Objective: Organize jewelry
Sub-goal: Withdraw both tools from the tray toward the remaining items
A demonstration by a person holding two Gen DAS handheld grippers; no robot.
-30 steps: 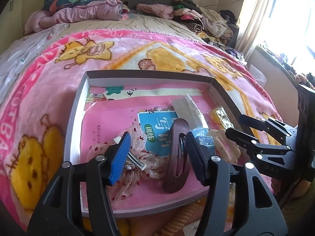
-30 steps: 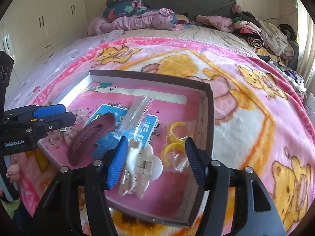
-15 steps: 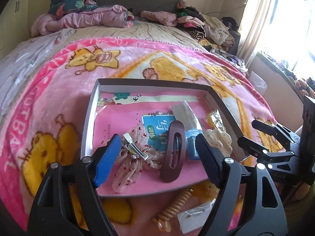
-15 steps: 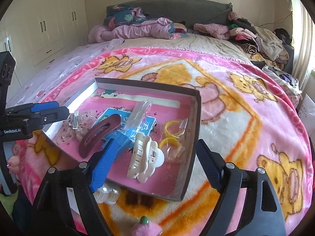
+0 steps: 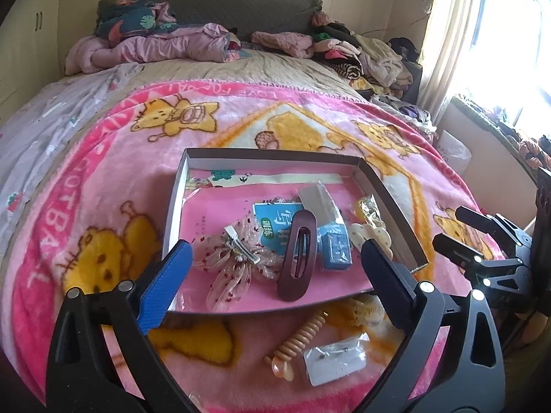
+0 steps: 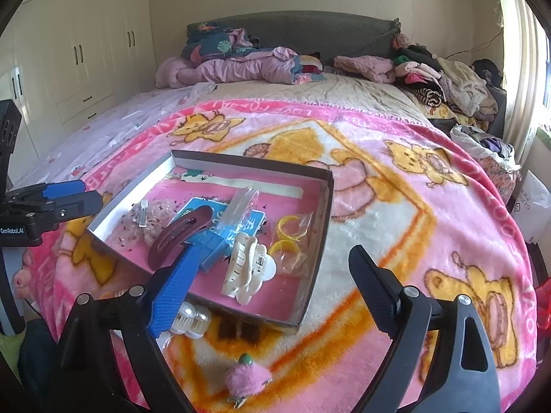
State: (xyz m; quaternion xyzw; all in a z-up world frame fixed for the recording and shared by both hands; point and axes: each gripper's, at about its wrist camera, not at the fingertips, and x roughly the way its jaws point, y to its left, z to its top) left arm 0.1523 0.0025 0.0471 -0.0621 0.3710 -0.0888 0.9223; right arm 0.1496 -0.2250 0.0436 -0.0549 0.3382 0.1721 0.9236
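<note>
Left tool [image 5: 275, 268] and right tool [image 6: 272, 282] both spread wide, released, above box [image 5: 268, 153] holding brown clip [image 5: 298, 254].

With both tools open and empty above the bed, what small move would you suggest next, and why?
Probably lower the left tool toward the coiled orange hair tie. It lies on the blanket just outside the box, nearest this tool, while other accessories already sit inside; the right tool holds nothing either.
</note>
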